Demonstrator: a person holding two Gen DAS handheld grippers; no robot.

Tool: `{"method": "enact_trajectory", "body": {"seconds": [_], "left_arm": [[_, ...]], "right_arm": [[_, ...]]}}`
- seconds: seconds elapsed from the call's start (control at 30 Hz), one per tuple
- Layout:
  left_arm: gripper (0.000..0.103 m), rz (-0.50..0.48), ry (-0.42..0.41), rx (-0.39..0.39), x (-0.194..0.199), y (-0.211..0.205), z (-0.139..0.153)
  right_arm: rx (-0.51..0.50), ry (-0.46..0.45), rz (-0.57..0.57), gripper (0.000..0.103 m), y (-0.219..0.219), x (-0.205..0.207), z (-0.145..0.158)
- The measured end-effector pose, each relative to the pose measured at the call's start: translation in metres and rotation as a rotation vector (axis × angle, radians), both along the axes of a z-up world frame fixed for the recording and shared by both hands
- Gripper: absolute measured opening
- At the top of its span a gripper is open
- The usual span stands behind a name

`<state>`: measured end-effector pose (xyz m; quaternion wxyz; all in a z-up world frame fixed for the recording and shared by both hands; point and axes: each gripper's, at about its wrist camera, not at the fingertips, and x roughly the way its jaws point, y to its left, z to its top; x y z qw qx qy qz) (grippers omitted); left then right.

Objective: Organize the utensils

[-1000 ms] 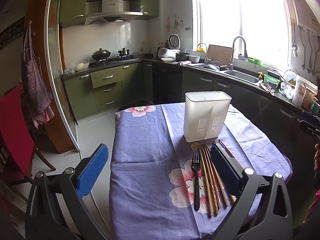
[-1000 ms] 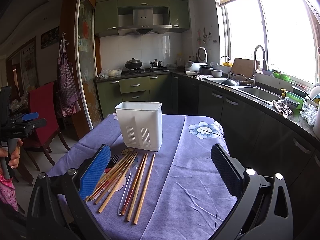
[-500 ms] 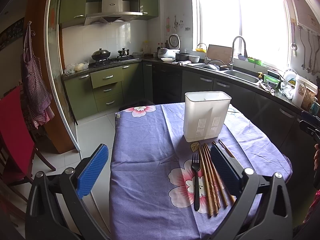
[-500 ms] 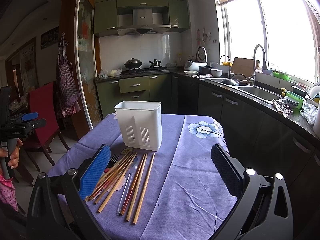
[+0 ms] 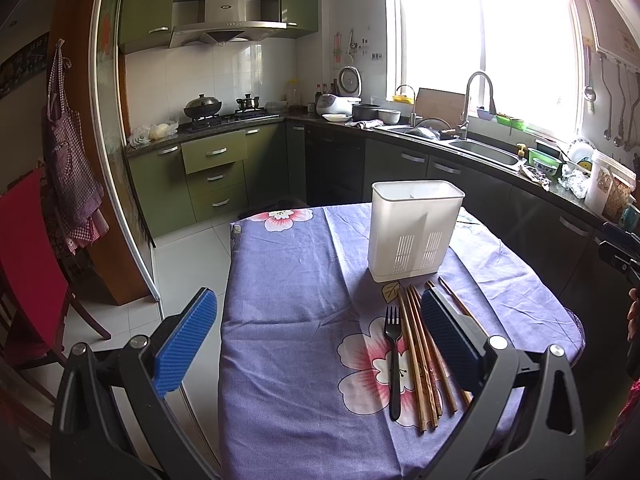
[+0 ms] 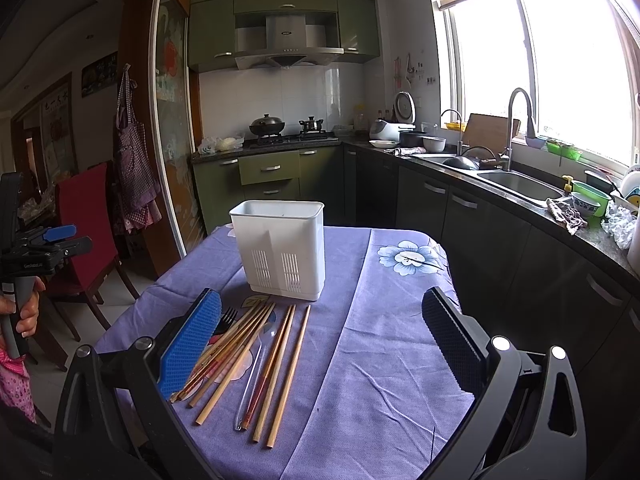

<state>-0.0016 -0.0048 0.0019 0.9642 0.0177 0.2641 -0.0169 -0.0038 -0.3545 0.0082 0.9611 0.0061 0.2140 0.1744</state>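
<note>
A white slotted utensil holder stands on the purple flowered tablecloth. In front of it lie several wooden chopsticks, a black fork and a clear spoon. My left gripper is open and empty, held above the table's near left part, its right finger over the chopsticks. My right gripper is open and empty above the near table, its left finger partly hiding the fork.
A red chair stands left of the table. Dark counter cabinets with a sink run along the right. The table edge drops to white floor tiles on the left.
</note>
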Motion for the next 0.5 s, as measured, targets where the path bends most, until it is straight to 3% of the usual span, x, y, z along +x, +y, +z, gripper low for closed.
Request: {"method": "enact_trajectory", "body": {"seconds": [0.5], "left_arm": [[0.097, 0.000, 0.000, 0.000, 0.0001, 0.0007, -0.0013]], "right_arm": [[0.000, 0.000, -0.002, 0.099, -0.0003, 0.0014, -0.0005]]}}
